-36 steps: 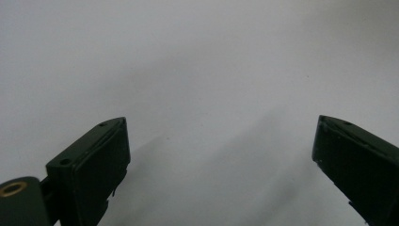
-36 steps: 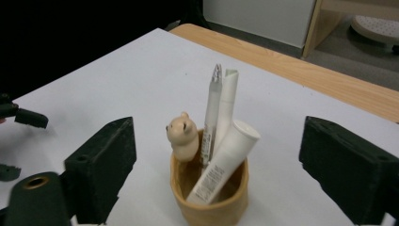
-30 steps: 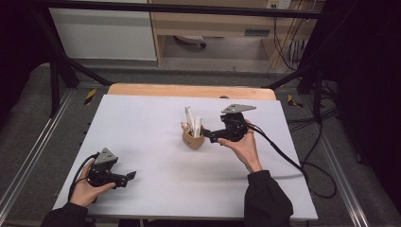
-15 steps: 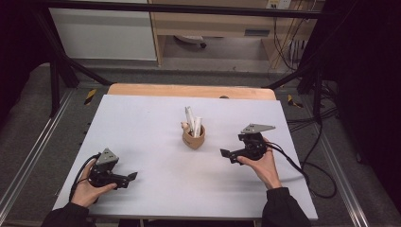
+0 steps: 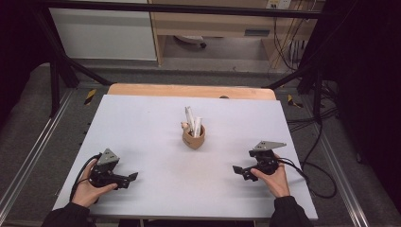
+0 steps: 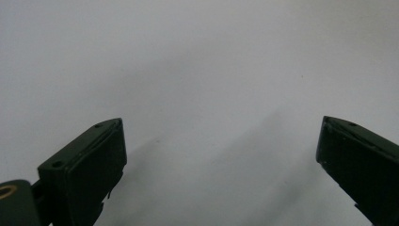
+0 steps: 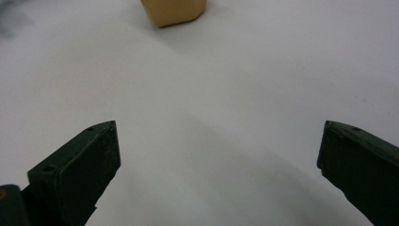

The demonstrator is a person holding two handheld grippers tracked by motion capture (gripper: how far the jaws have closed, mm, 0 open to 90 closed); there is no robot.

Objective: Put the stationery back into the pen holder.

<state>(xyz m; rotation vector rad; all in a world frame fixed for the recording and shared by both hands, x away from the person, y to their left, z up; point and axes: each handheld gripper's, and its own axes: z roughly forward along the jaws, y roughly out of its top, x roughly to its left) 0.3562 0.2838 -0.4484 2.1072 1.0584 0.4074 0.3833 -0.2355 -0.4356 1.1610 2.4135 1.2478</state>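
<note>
Tan cup (image 5: pixel 194 138) with white tubes (image 5: pixel 193 120) upright near mid-desk (image 5: pixel 142 118), well apart from both grippers. Right gripper (image 5: pixel 241 171) low at near right, fingers (image 7: pixel 80 169) spread wide and empty, cup (image 7: pixel 173 11) far ahead between them. Left gripper (image 5: pixel 129 178) at near left, fingers (image 6: pixel 87 165) likewise wide, holding nothing.

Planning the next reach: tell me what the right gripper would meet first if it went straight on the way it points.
Probably the wooden cup. In the right gripper view it sits ahead of the open right gripper, somewhat left of centre, with bare white tabletop between. The high view puts the aim less clearly, so it might pass close by.
</note>
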